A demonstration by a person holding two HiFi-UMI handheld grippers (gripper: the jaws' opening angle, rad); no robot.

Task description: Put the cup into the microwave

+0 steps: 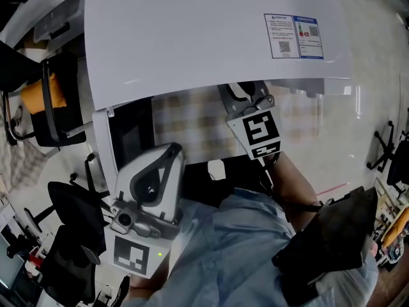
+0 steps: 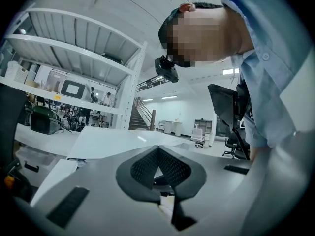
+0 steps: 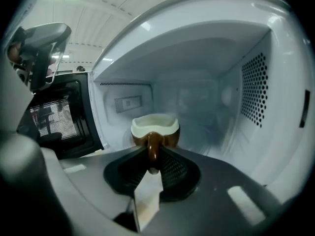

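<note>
Fingers (image 3: 173, 167) of my right gripper (image 3: 153, 154) are nearly closed, clamped on the brown handle of the cup (image 3: 155, 128). The cup is brown with a cream rim, upright, held inside the cavity of the microwave (image 3: 246, 53). I cannot tell whether its base touches the cavity floor. The cavity is white and the right wall is perforated. The door (image 3: 54, 117) stands open to the left.

My left gripper (image 2: 157, 150) is held back by my body, fingers (image 2: 173, 168) together with nothing between them.

From the head view, the microwave's white top carries a printed label (image 1: 294, 36). The room is bright and open-plan: white shelving (image 2: 74, 43), a staircase (image 2: 142, 114), black office chairs (image 1: 70, 235) on a pale floor.
</note>
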